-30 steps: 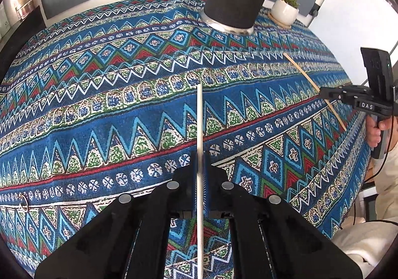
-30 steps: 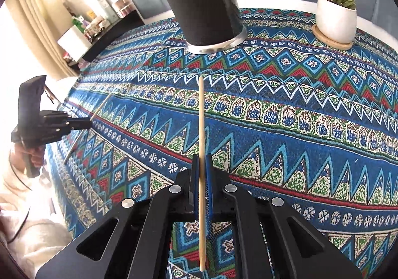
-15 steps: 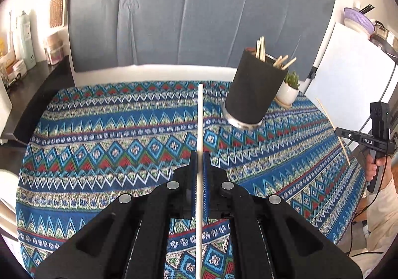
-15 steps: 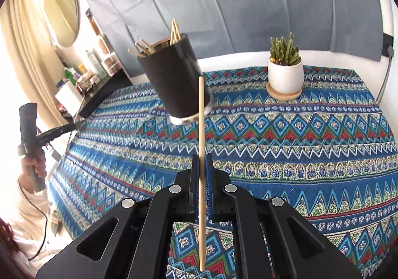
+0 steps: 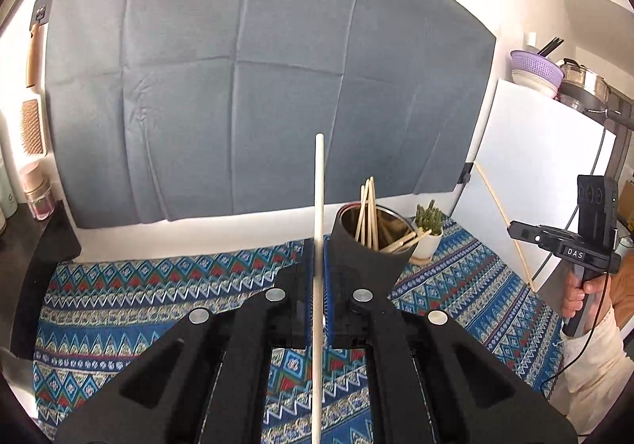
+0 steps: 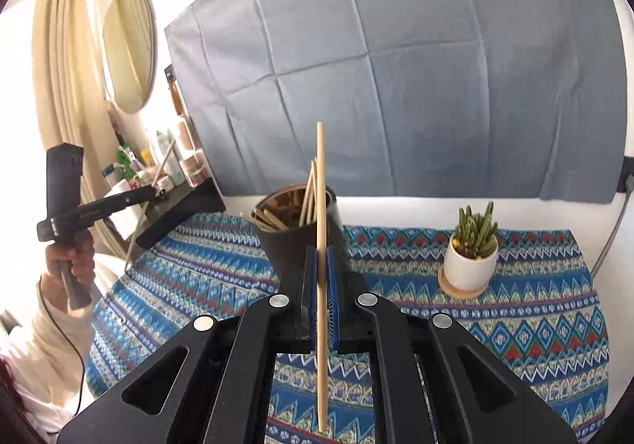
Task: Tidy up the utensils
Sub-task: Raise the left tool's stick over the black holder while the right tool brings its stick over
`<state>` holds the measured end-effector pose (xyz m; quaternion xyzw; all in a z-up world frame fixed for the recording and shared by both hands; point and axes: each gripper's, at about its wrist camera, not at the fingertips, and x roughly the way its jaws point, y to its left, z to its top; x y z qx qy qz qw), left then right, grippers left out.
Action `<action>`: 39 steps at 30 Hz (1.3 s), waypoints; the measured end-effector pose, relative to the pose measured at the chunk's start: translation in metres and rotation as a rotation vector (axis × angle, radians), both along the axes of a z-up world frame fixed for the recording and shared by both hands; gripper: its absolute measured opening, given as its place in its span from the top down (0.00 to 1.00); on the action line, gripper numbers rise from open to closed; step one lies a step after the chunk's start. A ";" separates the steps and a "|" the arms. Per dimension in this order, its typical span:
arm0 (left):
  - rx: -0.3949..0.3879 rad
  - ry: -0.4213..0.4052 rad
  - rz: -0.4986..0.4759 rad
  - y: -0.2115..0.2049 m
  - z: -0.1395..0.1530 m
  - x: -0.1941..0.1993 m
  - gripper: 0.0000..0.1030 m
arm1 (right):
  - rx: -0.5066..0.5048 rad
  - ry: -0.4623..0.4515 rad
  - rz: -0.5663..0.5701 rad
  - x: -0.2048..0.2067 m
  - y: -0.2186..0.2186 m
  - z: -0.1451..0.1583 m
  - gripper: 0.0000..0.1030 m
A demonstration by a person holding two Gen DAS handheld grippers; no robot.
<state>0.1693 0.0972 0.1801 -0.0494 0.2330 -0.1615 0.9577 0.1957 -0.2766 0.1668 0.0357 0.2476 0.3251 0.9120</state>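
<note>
Your table's patterned blue cloth [image 6: 535, 329] carries a black utensil cup [image 6: 297, 242], far centre, and a potted cactus [image 6: 471, 258] right of it

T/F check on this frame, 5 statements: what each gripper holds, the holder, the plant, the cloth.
1. The left gripper is shut on a white chopstick. True.
2. The right gripper is open with nothing in it. False: it is shut on a wooden chopstick.
3. The black utensil holder already has several chopsticks in it. True.
4. The potted cactus lies tipped over on the tablecloth. False: it stands upright on a round wooden coaster.
5. The tablecloth is plain white. False: it is blue with a zigzag and diamond pattern.
</note>
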 end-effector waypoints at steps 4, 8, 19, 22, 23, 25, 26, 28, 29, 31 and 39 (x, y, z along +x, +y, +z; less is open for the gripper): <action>-0.040 -0.035 -0.033 -0.013 0.006 0.027 0.95 | 0.070 -0.034 0.072 0.018 0.016 0.014 0.95; -0.089 -0.105 -0.089 -0.020 0.007 0.048 0.95 | 0.165 -0.048 0.106 0.041 0.029 0.013 0.95; -0.282 -0.274 -0.146 -0.035 -0.010 0.095 0.95 | 0.342 -0.097 0.082 0.101 0.054 0.004 0.95; -0.297 -0.355 -0.138 -0.038 -0.014 0.100 0.95 | 0.386 -0.118 0.086 0.113 0.061 -0.001 0.95; -0.310 -0.373 -0.137 -0.038 -0.014 0.104 0.95 | 0.403 -0.122 0.088 0.118 0.063 -0.003 0.95; -0.322 -0.403 -0.128 -0.039 -0.015 0.109 0.95 | 0.431 -0.135 0.081 0.124 0.067 -0.008 0.95; -0.319 -0.415 -0.122 -0.041 -0.016 0.112 0.95 | 0.436 -0.145 0.072 0.126 0.070 -0.010 0.95; -0.314 -0.433 -0.122 -0.046 -0.017 0.115 0.95 | 0.450 -0.178 0.052 0.128 0.074 -0.016 0.95; -0.310 -0.441 -0.125 -0.050 -0.018 0.117 0.95 | 0.457 -0.194 0.047 0.129 0.076 -0.020 0.95; -0.312 -0.452 -0.146 -0.057 -0.022 0.119 0.95 | 0.475 -0.206 0.038 0.132 0.078 -0.027 0.95; -0.244 -0.455 -0.173 -0.079 -0.041 0.120 0.95 | 0.414 -0.198 0.033 0.138 0.088 -0.049 0.95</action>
